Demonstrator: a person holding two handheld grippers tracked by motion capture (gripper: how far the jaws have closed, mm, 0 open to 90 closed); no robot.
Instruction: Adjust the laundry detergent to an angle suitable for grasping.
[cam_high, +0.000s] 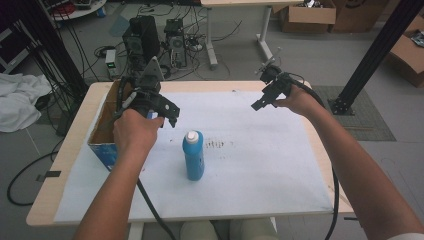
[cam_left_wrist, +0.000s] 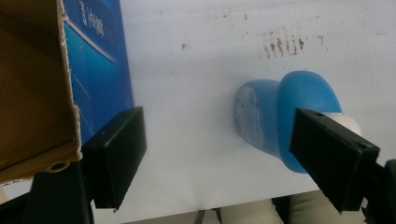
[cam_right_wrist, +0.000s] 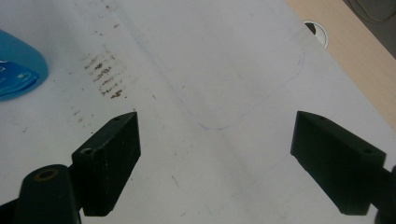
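Observation:
A blue bottle (cam_high: 193, 156) with a white cap stands upright on the white sheet (cam_high: 260, 165) near the table's middle. My left gripper (cam_high: 167, 111) hovers above and left of it, held by the left hand, jaws wide apart with nothing between them. In the left gripper view the bottle (cam_left_wrist: 285, 116) lies under the right jaw, apart from it, and the left gripper (cam_left_wrist: 219, 163) is open. My right gripper (cam_high: 260, 102) hangs over the sheet's far right part, also open. The right gripper (cam_right_wrist: 215, 168) looks down on bare sheet, with the bottle (cam_right_wrist: 18, 70) at the left edge.
An open cardboard box with blue sides (cam_high: 102, 130) stands on the table's left part, close beside my left gripper; the box (cam_left_wrist: 88, 70) sits next to the left jaw. Brown smudges (cam_high: 217, 144) mark the sheet. Computers, cables and boxes lie on the floor beyond the table.

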